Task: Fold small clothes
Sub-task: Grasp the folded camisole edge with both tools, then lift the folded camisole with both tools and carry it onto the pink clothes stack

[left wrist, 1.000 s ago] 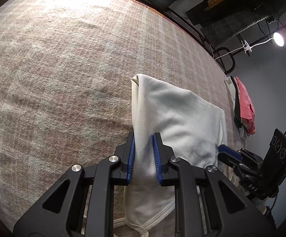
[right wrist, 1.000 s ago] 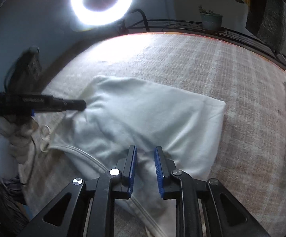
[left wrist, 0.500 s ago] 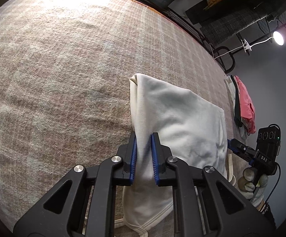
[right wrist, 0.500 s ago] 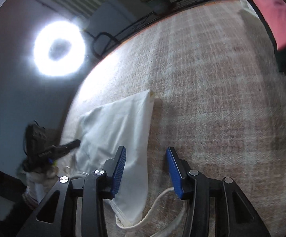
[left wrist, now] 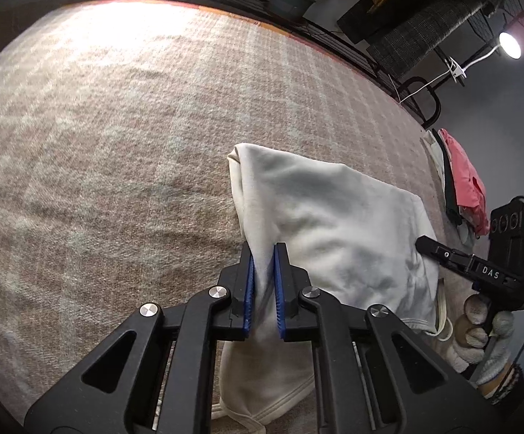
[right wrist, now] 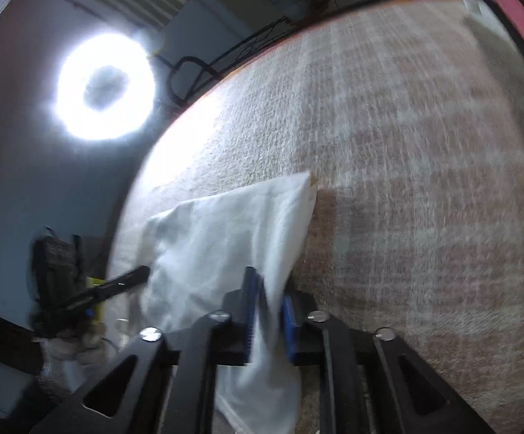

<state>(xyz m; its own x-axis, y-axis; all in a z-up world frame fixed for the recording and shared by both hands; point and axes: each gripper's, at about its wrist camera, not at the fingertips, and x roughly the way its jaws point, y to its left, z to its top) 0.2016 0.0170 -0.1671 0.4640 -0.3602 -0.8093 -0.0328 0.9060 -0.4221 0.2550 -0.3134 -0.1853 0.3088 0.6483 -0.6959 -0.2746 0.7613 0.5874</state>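
Left wrist view: left gripper closing, pinching cream garment on plaid blanket; right gripper at the garment's far edge, pink clothes beyond. Wide free blanket leftwards.

Right wrist view, blurred: right gripper pressed together on garment edge; ring light only here.

Each fisheye camera sits just behind its own gripper's fingers, angled steeply down and close over the plaid blanket. Both views share the cream garment from opposite sides, and each catches the other gripper at its edge.
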